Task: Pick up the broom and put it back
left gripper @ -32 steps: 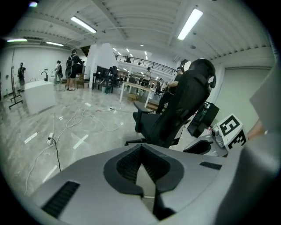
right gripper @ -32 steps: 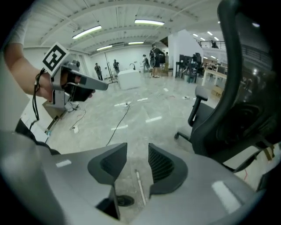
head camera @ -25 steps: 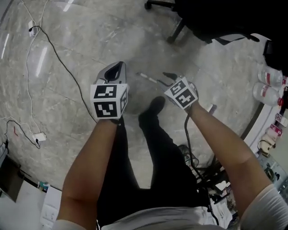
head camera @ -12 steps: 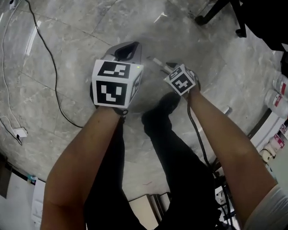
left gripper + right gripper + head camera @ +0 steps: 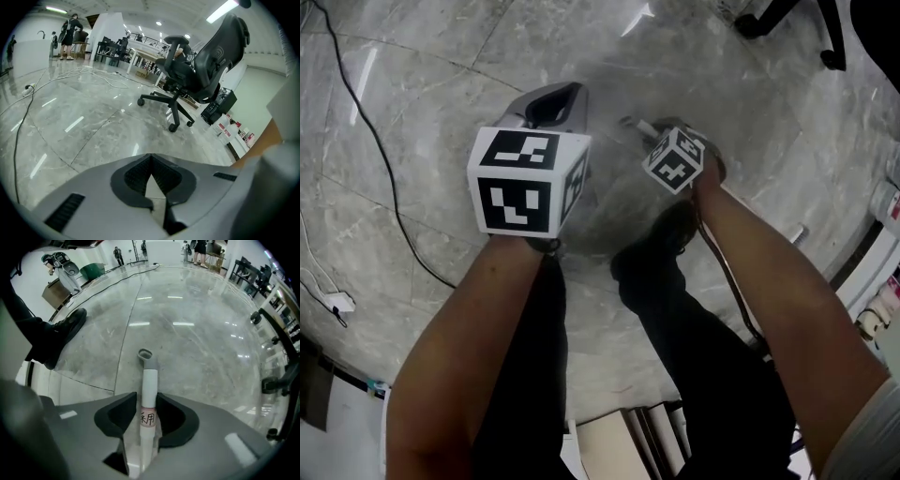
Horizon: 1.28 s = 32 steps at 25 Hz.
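The broom's white handle [image 5: 149, 390] lies on the grey marble floor, its grey hanging cap [image 5: 145, 355] pointing away. In the head view only a short piece of the handle [image 5: 633, 123] shows beside the right marker cube. My right gripper [image 5: 149, 401] points straight down over it. Its jaws are closing, the handle runs between them, and a thin gap still shows beside the pads. My left gripper [image 5: 553, 101] hangs to the left over bare floor, jaws [image 5: 150, 157] meeting at the tips with nothing between them.
A black office chair [image 5: 187, 70] stands beyond the left gripper. A black cable [image 5: 384, 169] crosses the floor at the left, ending near a white plug [image 5: 337, 302]. The person's black shoe [image 5: 661, 239] stands just behind the right gripper. Bottles [image 5: 889, 202] line the right edge.
Both grippers have dropped toward the floor. The right one has come down over the end of the broom handle, and its jaws have begun to narrow.
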Available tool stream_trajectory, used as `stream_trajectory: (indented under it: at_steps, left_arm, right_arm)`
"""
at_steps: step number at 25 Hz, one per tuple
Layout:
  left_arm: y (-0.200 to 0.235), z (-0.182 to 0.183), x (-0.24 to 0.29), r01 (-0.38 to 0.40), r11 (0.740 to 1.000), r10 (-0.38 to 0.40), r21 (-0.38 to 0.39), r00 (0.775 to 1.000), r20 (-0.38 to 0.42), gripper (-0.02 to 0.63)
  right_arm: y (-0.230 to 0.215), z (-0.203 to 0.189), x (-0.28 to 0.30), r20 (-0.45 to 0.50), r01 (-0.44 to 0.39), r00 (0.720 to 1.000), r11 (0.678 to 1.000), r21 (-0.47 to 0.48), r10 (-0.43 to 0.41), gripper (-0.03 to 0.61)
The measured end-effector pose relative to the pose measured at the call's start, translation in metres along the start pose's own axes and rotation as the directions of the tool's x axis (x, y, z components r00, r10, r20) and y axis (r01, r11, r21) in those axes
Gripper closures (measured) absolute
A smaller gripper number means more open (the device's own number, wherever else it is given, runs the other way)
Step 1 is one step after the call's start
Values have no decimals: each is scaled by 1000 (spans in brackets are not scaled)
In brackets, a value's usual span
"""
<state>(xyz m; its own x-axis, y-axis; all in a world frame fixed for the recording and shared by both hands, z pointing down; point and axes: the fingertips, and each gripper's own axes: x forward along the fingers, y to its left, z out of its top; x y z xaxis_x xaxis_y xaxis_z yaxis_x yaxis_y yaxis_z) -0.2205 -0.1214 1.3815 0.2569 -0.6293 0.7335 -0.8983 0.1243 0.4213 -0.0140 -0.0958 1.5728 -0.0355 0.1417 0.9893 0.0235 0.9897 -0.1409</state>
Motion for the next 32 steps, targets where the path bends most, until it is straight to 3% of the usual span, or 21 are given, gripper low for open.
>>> stream_trajectory:
  at_steps: [2,5,8,14,20,26,29,32]
  left_arm:
    - [1,0,5,2,1000,-2,1,1000,1,609]
    - [-7,-1,1,2,1000,-2,7,1000,-1,609]
    - [-26,22,-18,8,1000,-9,30,1000,11,609]
    - [-95,117,-92,5,1000,-6,10,998,63,609]
    - [-214,239,-195,48,995,-55,84,995,87,609]
    - [-346,366,-292,74,979,-99,188,987,130,609]
    - [-407,435,-335,70,961,-120,266,977,177,609]
    - [-467,478,-380,60,951,-127,303,970,206,609]
  right_arm:
    - [0,-1,1,19,4,1000,1000,2,-4,491]
    - [8,-6,-2,19,-13,1000,1000,23,12,492]
    - [12,6,-43,36,1,999,999,36,-2,492]
    - [27,38,-206,140,-15,990,1000,24,12,494]
    - [-3,31,-416,275,48,959,995,90,-72,494]
    - [-57,-22,-631,387,132,896,963,236,-218,492]
    - [-91,-60,-726,422,181,843,915,362,-334,492]
    - [-114,-110,-816,453,192,775,847,495,-441,492]
